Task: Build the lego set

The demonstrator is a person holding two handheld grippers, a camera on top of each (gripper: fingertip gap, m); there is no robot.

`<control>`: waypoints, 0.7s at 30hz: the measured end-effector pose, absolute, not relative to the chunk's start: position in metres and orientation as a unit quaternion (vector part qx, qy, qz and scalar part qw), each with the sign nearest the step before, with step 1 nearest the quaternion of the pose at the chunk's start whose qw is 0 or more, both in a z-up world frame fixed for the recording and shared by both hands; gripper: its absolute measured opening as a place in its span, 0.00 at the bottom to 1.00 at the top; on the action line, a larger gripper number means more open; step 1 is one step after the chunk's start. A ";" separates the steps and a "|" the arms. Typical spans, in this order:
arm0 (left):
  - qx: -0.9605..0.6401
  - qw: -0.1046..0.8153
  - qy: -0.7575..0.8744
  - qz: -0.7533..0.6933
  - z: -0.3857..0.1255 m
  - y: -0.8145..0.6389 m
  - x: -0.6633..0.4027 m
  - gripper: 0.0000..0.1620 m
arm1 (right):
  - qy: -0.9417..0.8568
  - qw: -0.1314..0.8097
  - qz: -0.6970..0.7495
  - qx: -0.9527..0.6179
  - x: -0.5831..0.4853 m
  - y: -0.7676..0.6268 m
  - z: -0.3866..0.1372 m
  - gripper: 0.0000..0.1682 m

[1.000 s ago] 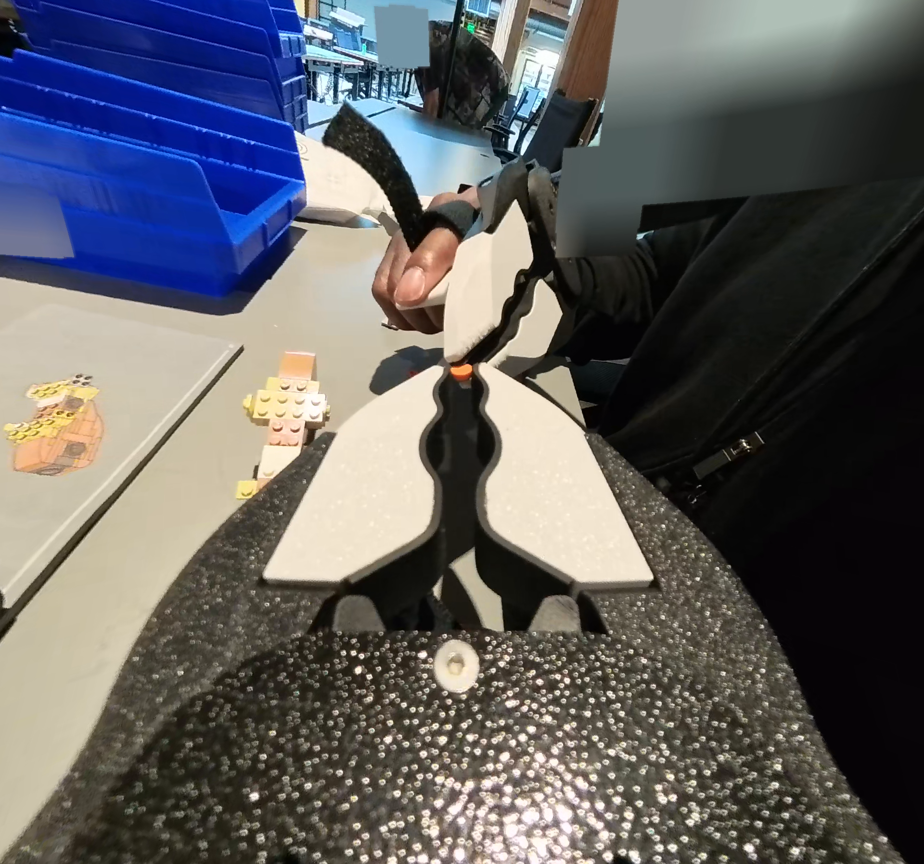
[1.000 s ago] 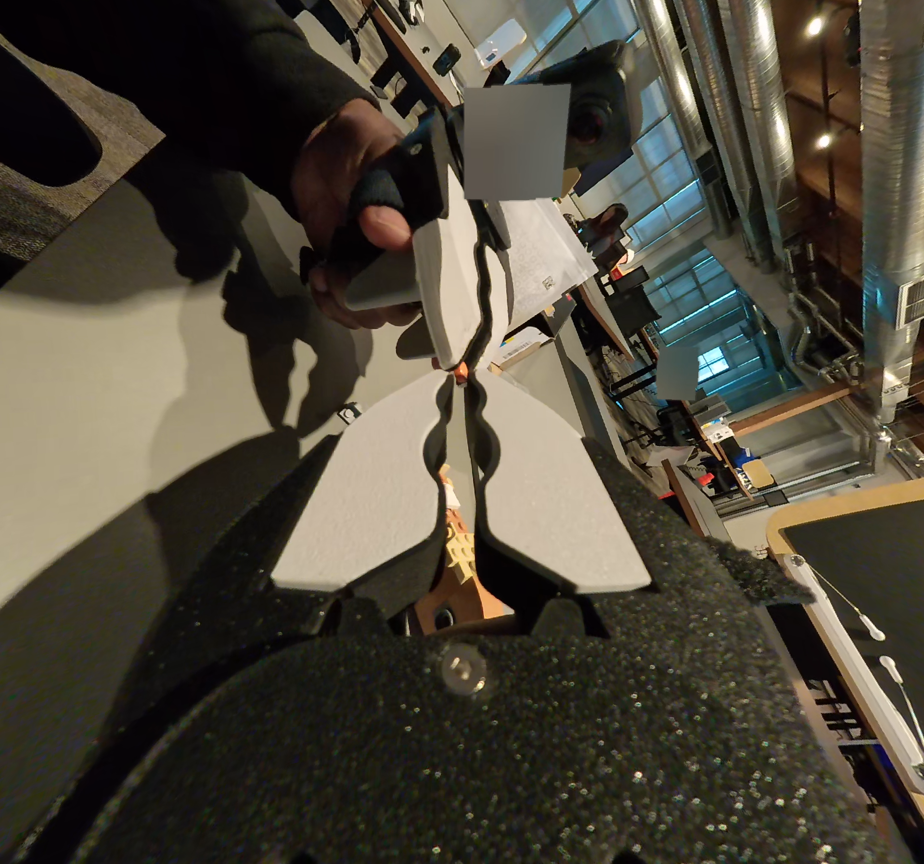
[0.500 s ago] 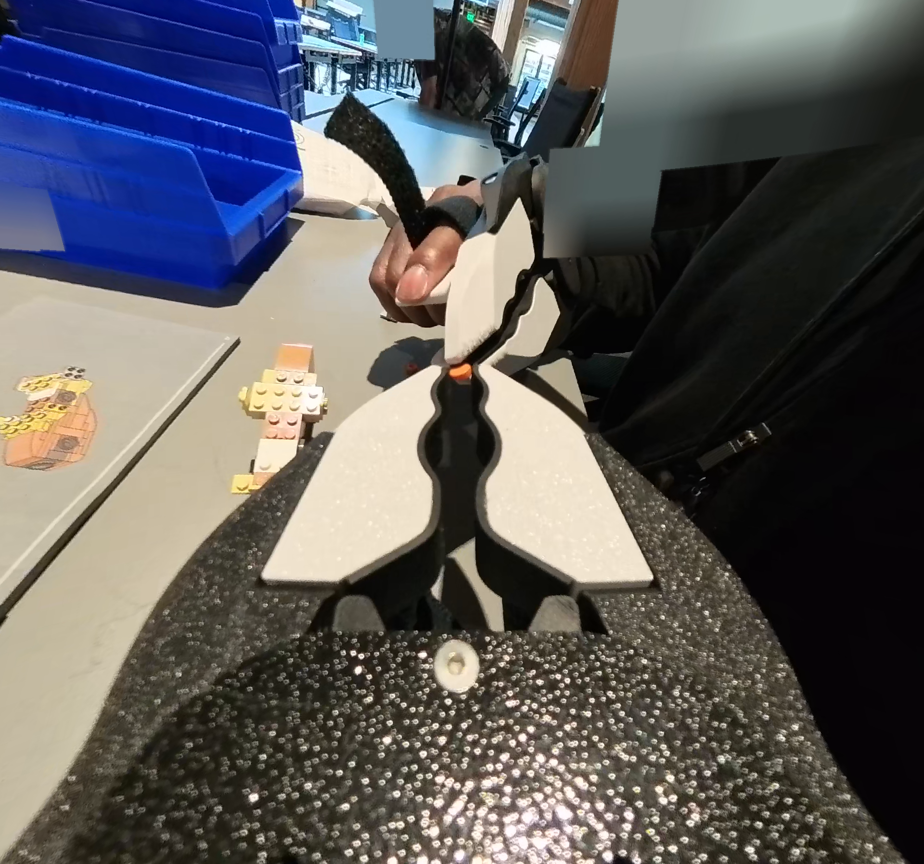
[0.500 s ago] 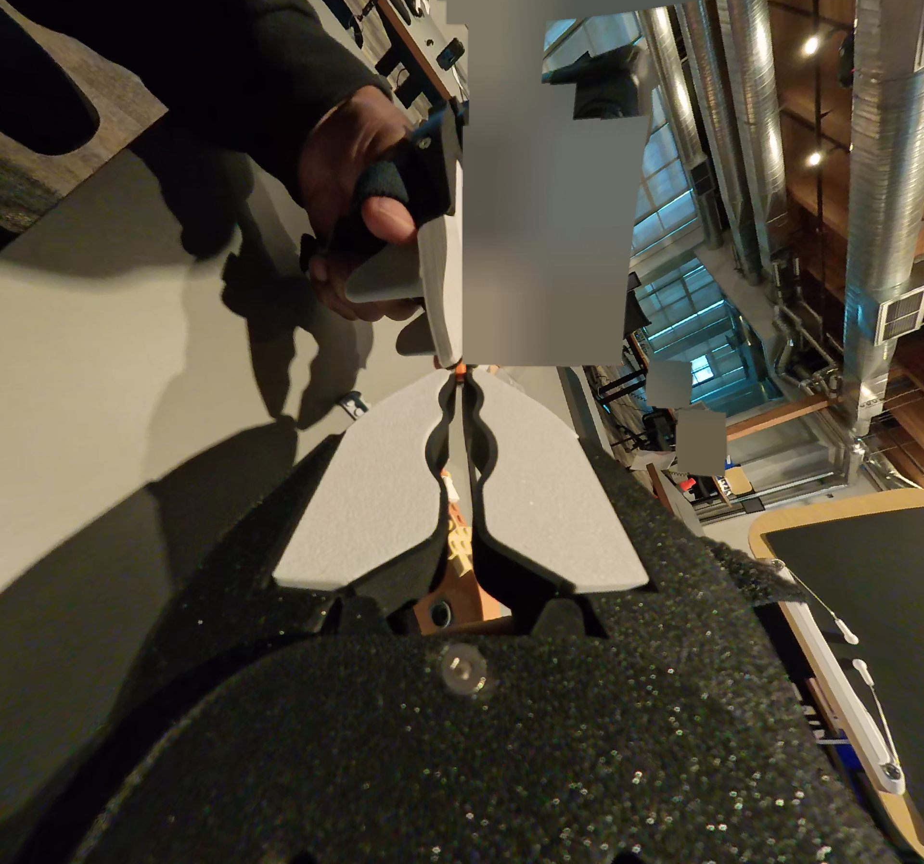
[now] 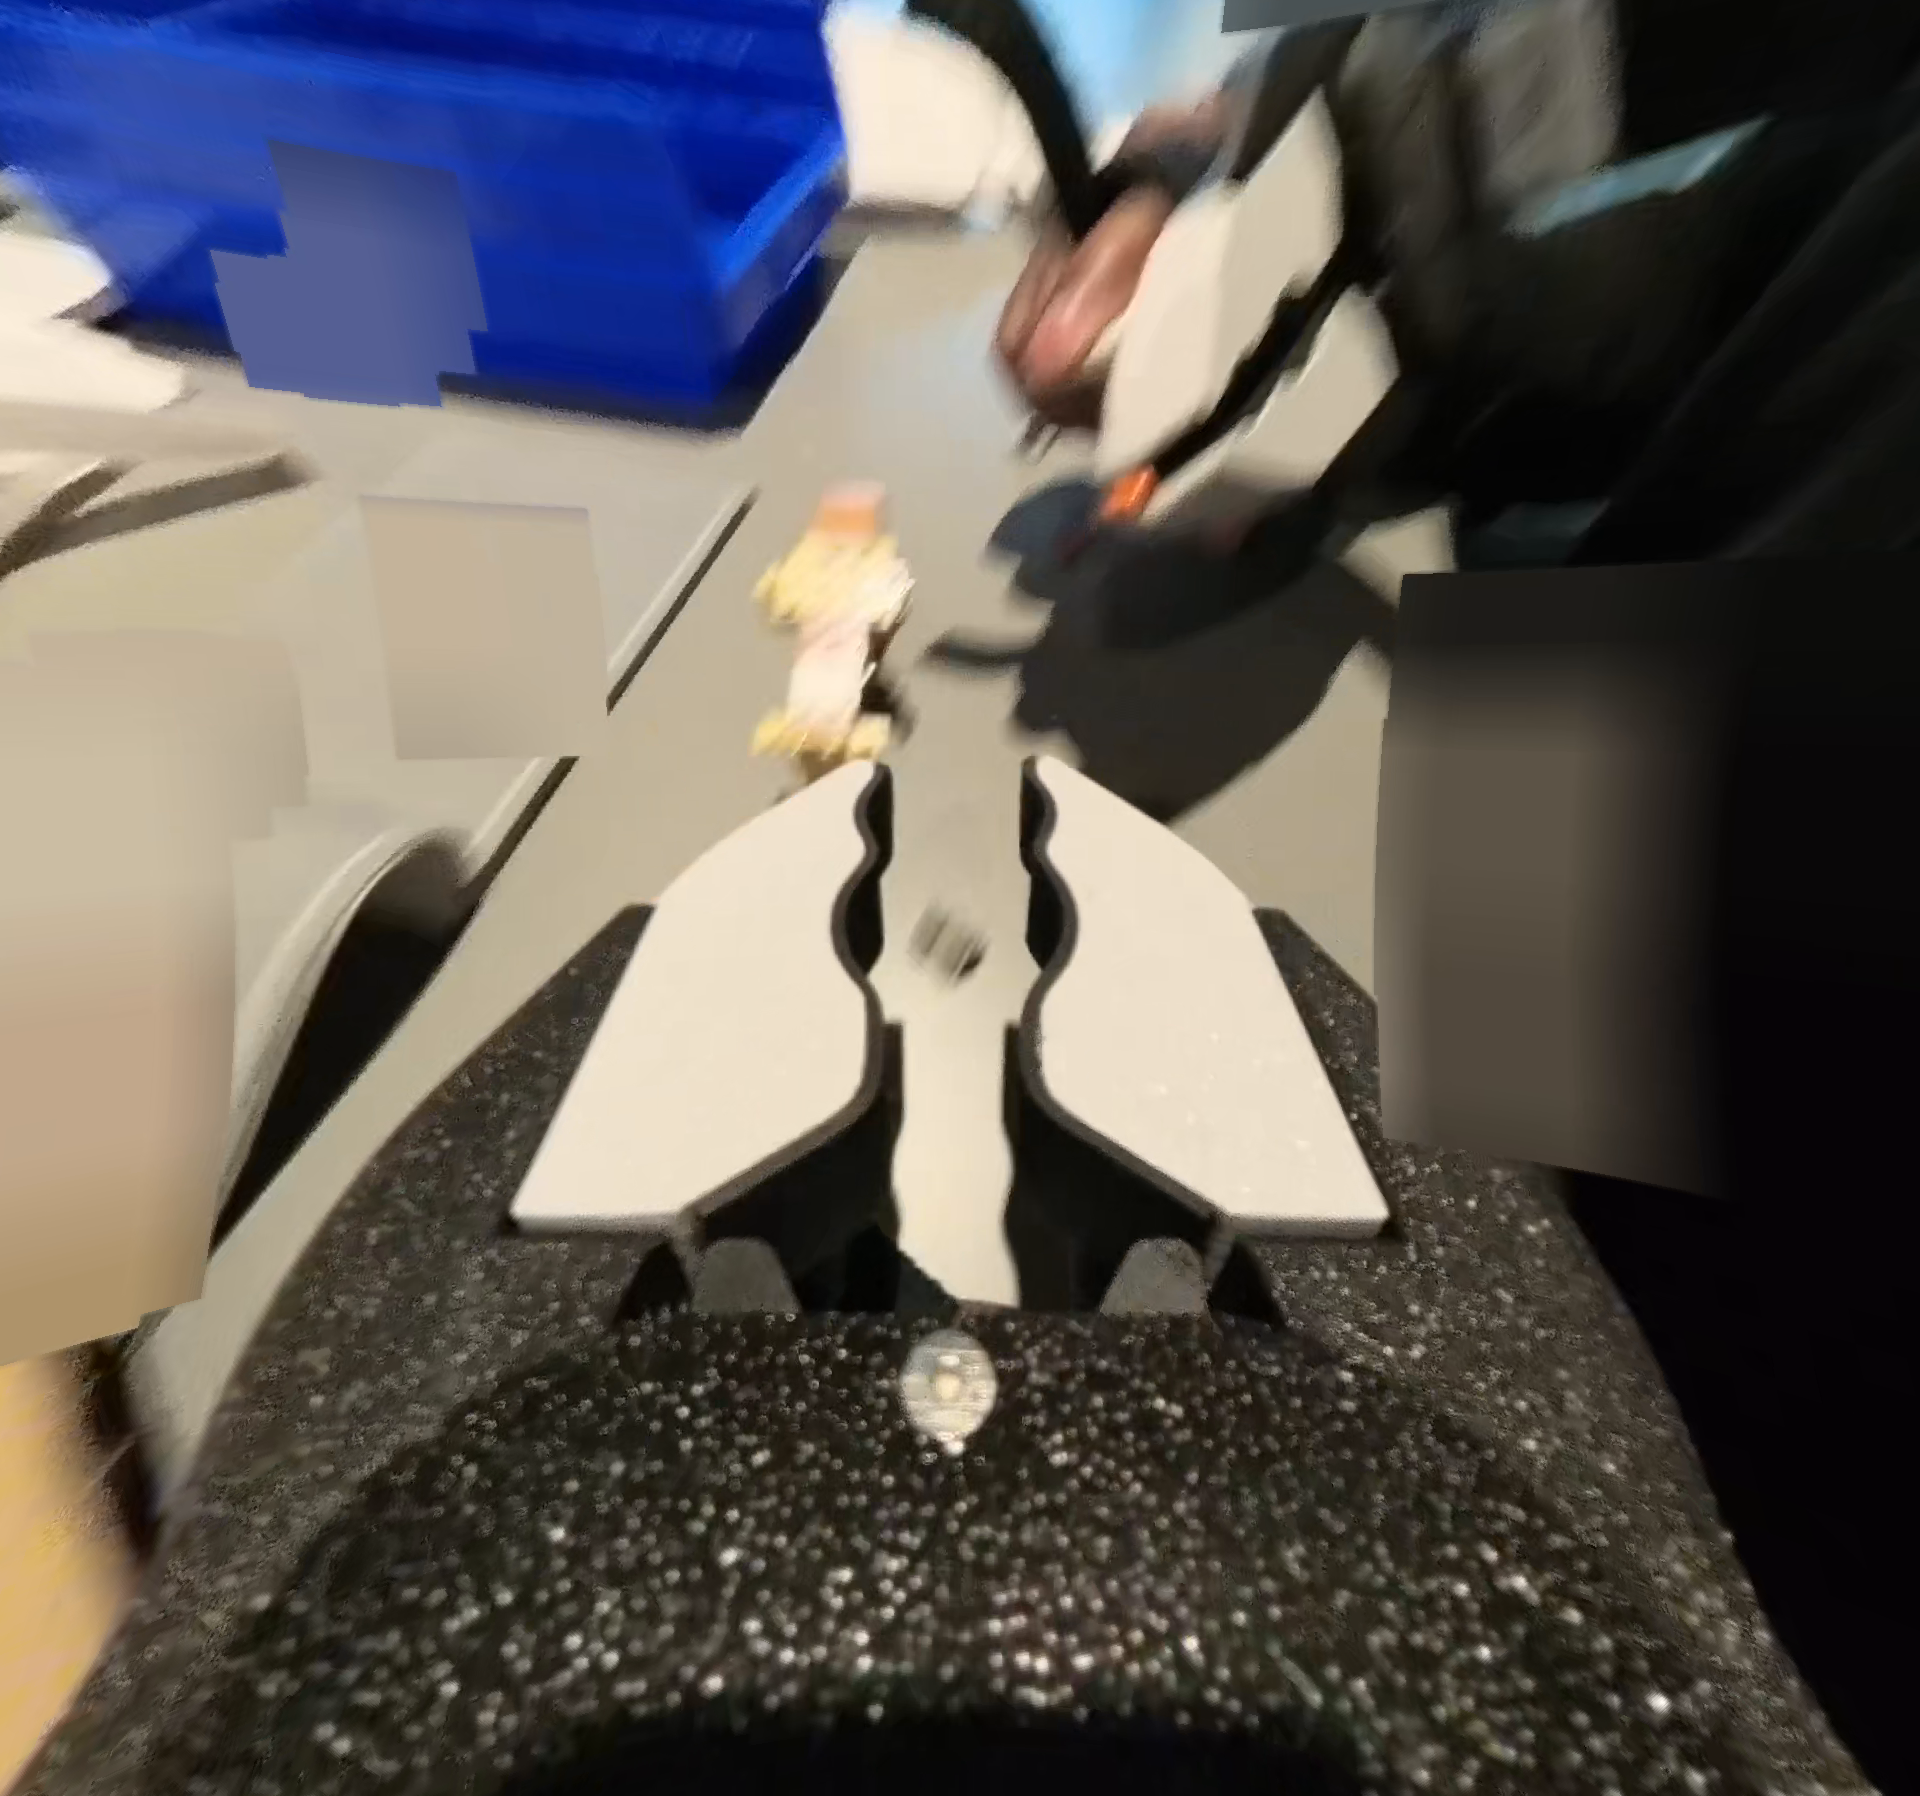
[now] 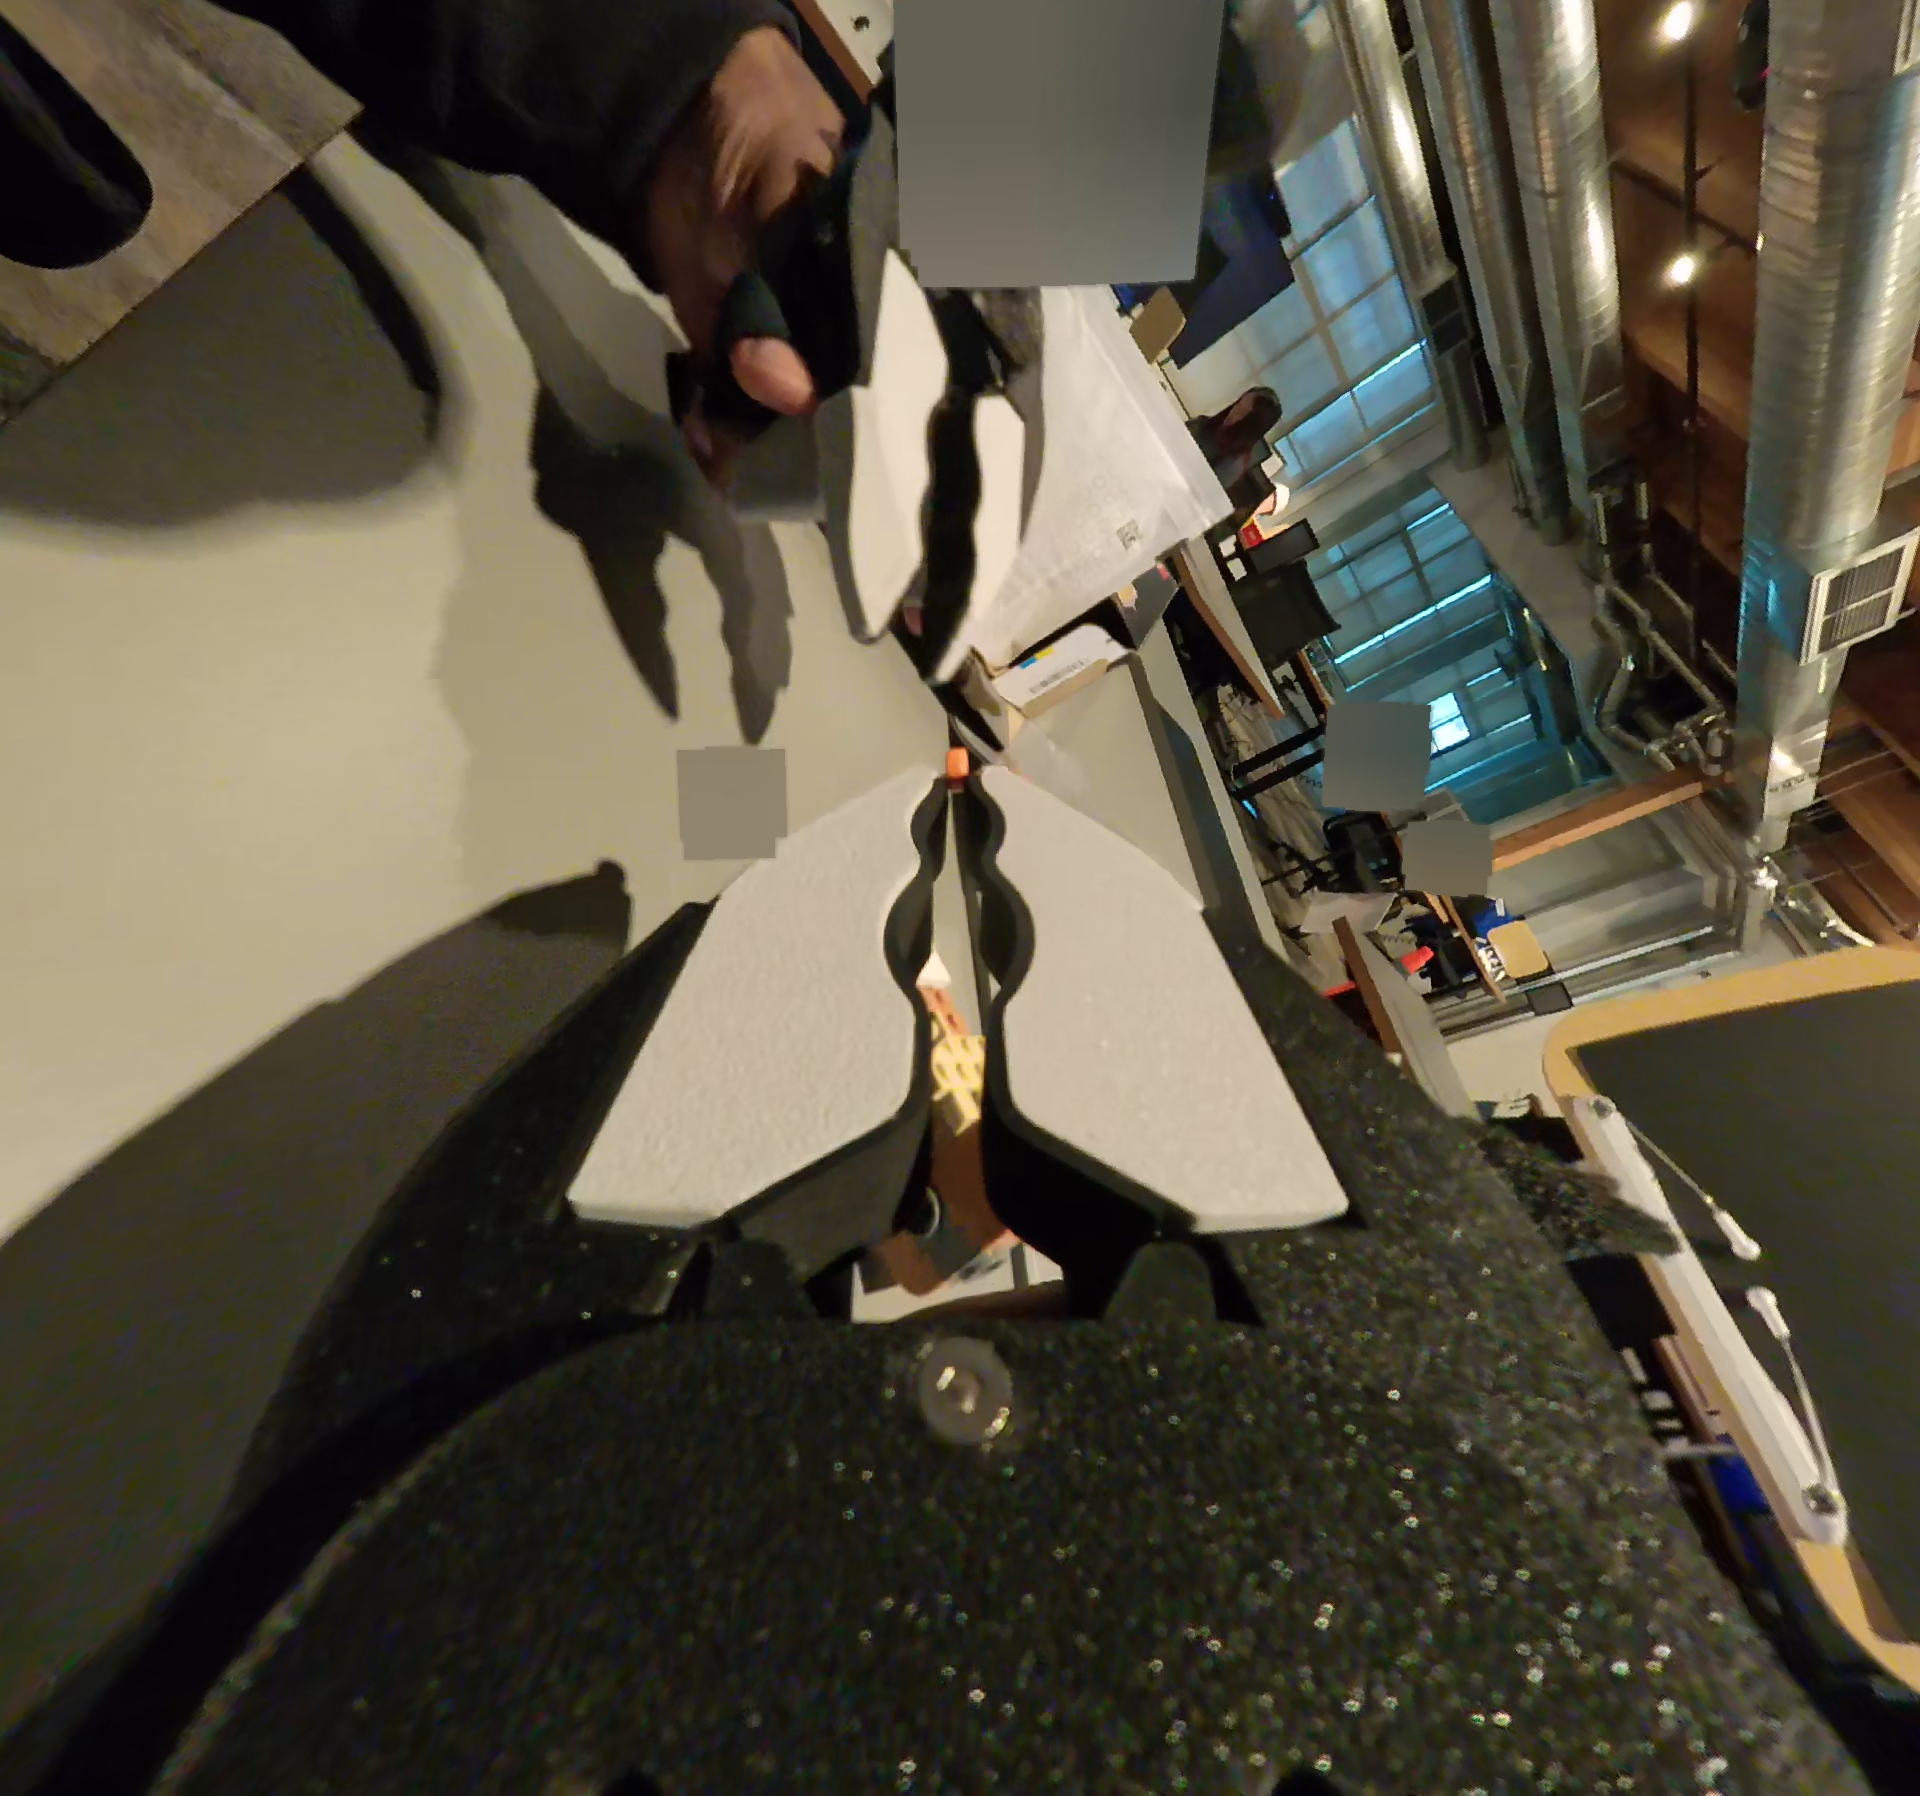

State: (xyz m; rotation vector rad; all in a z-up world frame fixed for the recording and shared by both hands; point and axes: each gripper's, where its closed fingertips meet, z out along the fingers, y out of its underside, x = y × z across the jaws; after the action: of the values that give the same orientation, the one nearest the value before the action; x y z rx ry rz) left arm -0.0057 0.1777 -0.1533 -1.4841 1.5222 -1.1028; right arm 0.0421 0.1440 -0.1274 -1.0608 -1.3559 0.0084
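Note:
My left gripper (image 5: 956,775) is open and empty over the grey table; this view is motion-blurred. A tan, yellow and pink Lego build (image 5: 831,624) lies on the table just beyond its tips. A small dark blurred bit (image 5: 945,936) shows on the table between its fingers. My right gripper (image 6: 961,788) is shut on a tiny orange piece (image 6: 957,761) at its tips. It also shows at the upper right of the left wrist view (image 5: 1143,473), with the orange piece (image 5: 1130,499). The left gripper (image 6: 935,660) hangs a little apart from that piece. The build (image 6: 956,1071) shows through the right fingers' gap.
Blue storage bins (image 5: 520,136) stand at the back left. A grey sheet (image 5: 644,551) lies left of the build. A person's hand (image 5: 1070,323) holds the right gripper, with a dark jacket behind. A white bag (image 6: 1091,499) lies on the grey table (image 6: 260,759).
Both grippers pinched the orange piece tip to tip before. My left gripper has opened, let go and pulled back and down. The right gripper keeps the piece.

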 end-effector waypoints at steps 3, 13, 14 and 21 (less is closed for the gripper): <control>-0.583 0.353 0.625 -0.381 -0.169 0.187 -0.020 0.15 | -0.594 0.651 0.009 -0.473 0.044 0.144 -0.129 0.02; -0.488 0.283 0.767 -0.307 -0.212 0.177 -0.006 0.17 | -0.597 0.645 0.009 -0.476 0.044 0.139 -0.133 0.02; -0.479 0.278 0.773 -0.309 -0.213 0.175 -0.005 0.16 | -0.597 0.645 0.010 -0.477 0.044 0.138 -0.133 0.02; -0.453 0.263 0.793 -0.312 -0.216 0.173 0.000 0.09 | -0.592 0.648 0.014 -0.479 0.047 0.139 -0.133 0.02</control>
State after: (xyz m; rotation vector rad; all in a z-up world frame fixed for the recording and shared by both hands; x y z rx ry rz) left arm -0.0003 0.1730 -0.2159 -1.2243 2.1451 -0.8443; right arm 0.0466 0.1392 -0.1330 -1.0884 -1.3453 0.0309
